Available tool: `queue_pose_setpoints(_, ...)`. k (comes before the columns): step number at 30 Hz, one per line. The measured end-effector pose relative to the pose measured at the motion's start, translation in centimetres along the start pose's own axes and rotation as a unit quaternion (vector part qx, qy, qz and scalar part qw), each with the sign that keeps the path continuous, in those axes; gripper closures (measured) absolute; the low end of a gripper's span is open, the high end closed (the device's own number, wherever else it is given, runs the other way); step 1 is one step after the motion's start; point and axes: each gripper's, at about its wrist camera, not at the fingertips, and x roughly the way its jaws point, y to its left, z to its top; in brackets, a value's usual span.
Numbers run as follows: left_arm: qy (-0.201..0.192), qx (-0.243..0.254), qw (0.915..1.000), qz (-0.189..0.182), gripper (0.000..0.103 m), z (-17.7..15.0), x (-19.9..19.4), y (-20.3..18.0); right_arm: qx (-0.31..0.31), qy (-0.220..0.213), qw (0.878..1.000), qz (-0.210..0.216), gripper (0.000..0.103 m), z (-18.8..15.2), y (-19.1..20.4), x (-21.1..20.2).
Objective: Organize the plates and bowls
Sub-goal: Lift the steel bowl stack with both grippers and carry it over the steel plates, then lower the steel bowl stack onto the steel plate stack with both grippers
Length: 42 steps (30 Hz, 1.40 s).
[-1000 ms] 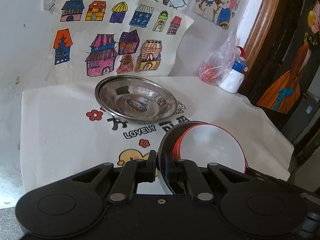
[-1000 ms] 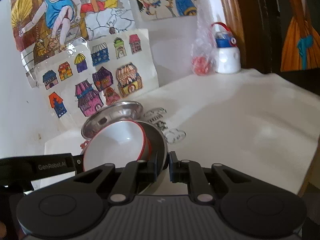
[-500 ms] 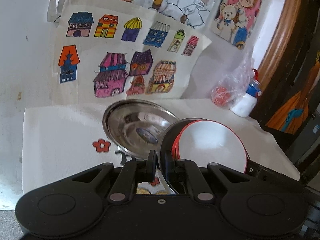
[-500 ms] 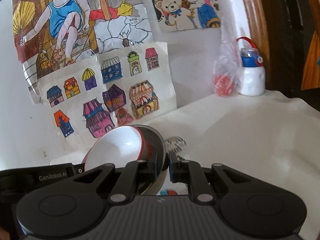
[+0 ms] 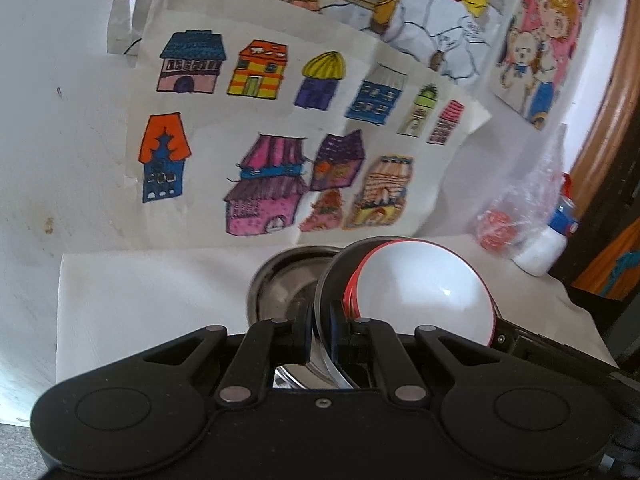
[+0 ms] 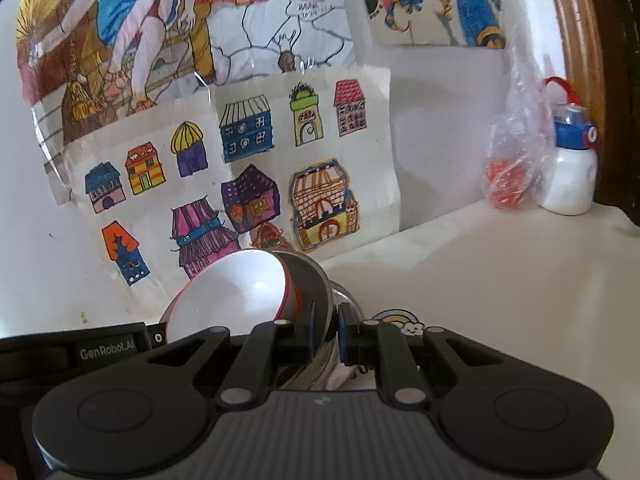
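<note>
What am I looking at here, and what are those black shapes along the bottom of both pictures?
There is no robot arm. A person holds a hand tool in each hand, and each tool has a camera looking forward along its two jaws. The black shapes are those tools.

One picture comes from the left gripper, the other from the right gripper. Both have their jaws shut on opposite edges of the same steel dish, so the two hands carry it together. A white bowl with a red rim sits inside it.

Beyond it, a second steel plate lies on the white cloth, partly hidden by the carried dish. Far back stand a plastic bag and a white bottle. Children's drawings cover the wall.
</note>
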Motion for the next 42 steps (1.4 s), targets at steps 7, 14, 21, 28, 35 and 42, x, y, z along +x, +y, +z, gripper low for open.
queue_pose_setpoints(7,0.003,-0.001,0.9998,0.019,0.097,0.7,1.9,0.5,0.0,0.01,1.0,0.006,0.089,0.4,0.1,2.2)
queue_pose_setpoints(14,0.003,0.0,0.9996,0.027,0.097,1.1,2.9,0.6,0.003,0.023,1.0,0.008,0.089,0.2,-0.2,3.4)
queue_pose_setpoints(21,0.008,0.002,0.9995,0.031,0.097,1.1,3.5,0.6,0.006,0.028,1.0,0.009,0.089,0.2,-0.4,3.8)
queue_pose_setpoints(28,0.012,-0.001,0.9994,0.032,0.097,1.1,3.9,0.6,0.008,0.032,0.999,0.008,0.089,0.2,-0.3,4.3)
queue_pose_setpoints(35,0.017,-0.004,0.9992,0.036,0.097,1.1,4.3,0.7,0.01,0.039,0.999,0.009,0.089,0.1,-0.2,4.7)
queue_pose_setpoints(42,0.017,-0.004,0.9991,0.038,0.097,1.2,4.4,0.7,0.014,0.039,0.999,0.008,0.089,0.2,-0.3,4.7)
